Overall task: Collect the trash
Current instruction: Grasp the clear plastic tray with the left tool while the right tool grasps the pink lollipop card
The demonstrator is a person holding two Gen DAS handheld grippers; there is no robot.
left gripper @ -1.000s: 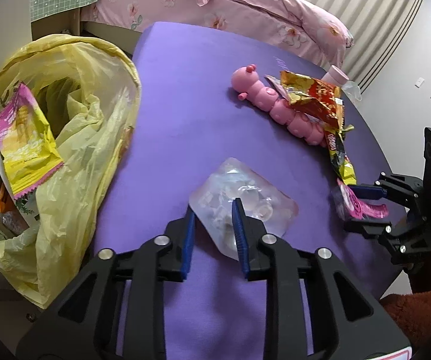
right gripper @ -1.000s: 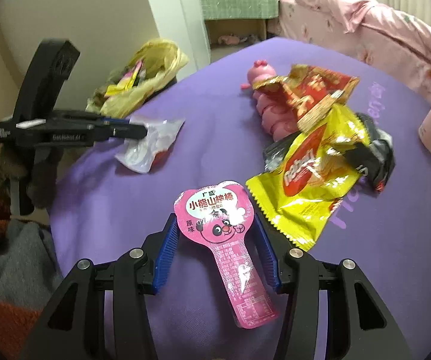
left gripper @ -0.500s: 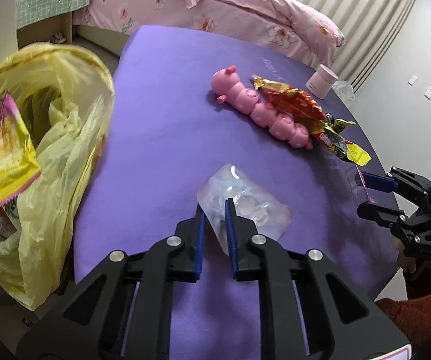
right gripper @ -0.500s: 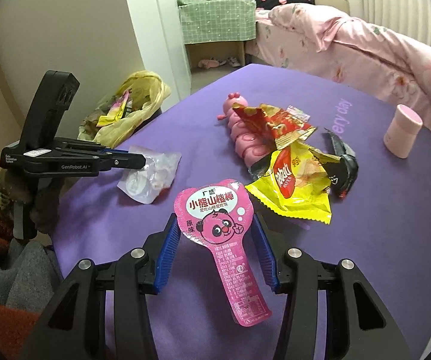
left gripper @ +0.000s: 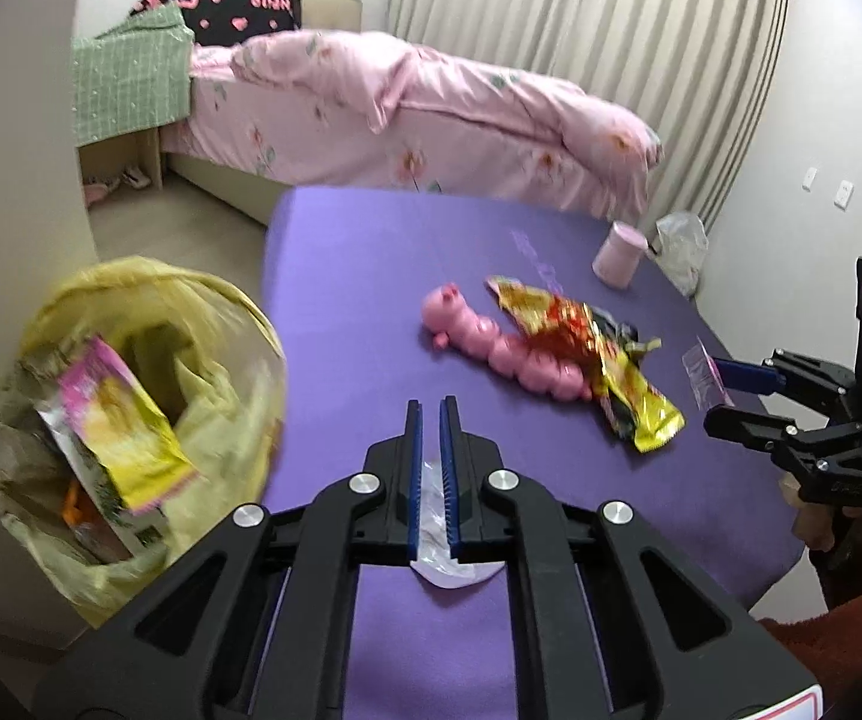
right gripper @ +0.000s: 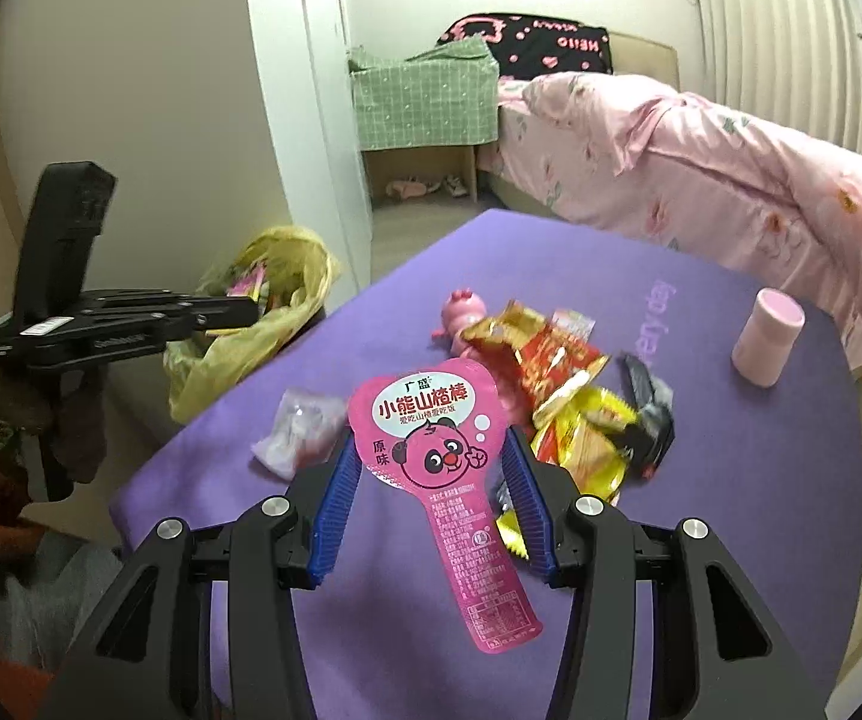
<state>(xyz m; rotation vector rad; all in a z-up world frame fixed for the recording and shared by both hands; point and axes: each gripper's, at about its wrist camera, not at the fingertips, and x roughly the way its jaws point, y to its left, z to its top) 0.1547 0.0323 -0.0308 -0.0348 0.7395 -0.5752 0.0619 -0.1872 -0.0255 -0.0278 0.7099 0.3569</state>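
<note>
My left gripper [left gripper: 431, 414] is shut, with the clear plastic wrapper [left gripper: 439, 531] between its fingers near their base. In the right wrist view that wrapper [right gripper: 302, 429] appears to lie on the purple table [right gripper: 730, 480], below and right of the left gripper [right gripper: 245, 312]. The yellow trash bag [left gripper: 131, 420] hangs open at the table's left edge. My right gripper [right gripper: 431, 456] is shut on a pink lollipop-shaped snack packet [right gripper: 436, 450], held above the table. In the left wrist view the right gripper [left gripper: 724, 396] is at the right edge.
A pink caterpillar toy [left gripper: 490, 348], red-gold and yellow snack wrappers [left gripper: 598, 354] and a black wrapper [right gripper: 649, 414] lie mid-table. A pink cup [left gripper: 619, 264] and a clear bag [left gripper: 679, 246] stand at the far right. A pink bed [left gripper: 431, 120] lies beyond.
My left gripper closed on the clear wrapper and lifted, tilting up. My right gripper rose with the pink packet still in it.
</note>
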